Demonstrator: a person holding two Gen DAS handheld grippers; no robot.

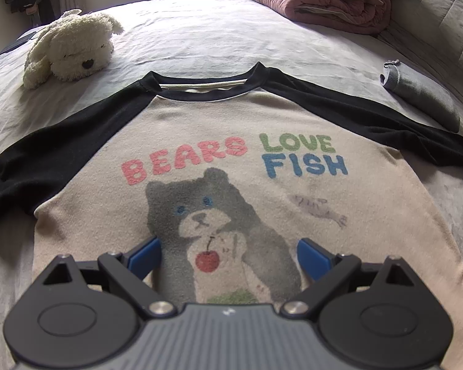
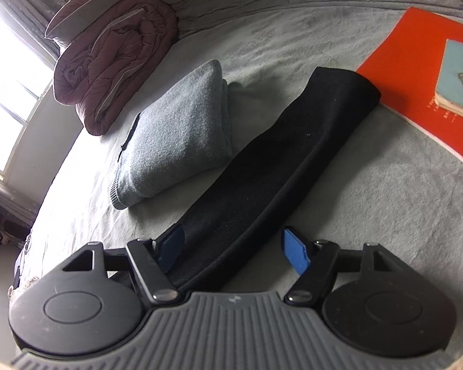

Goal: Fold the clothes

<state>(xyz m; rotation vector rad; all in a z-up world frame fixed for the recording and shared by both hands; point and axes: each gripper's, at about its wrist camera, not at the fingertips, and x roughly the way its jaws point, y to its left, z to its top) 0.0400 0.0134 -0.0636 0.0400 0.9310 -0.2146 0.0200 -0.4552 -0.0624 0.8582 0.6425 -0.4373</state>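
Left gripper [image 1: 228,254] hovering with blue fingers apart over the shirt [image 1: 231,185] spread flat on the bed [image 1: 200,30], print reading "BEARS LOVE FISH"; easy to pinch both layers or drag the body crooked. Right gripper [image 2: 231,249] likewise spread, straddling the black sleeve [image 2: 277,160] beside a folded grey garment [image 2: 176,135]; likely to nudge that pile.

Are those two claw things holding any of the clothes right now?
No. The left gripper hangs open over the shirt; the right gripper is open around its black sleeve, not pinching.
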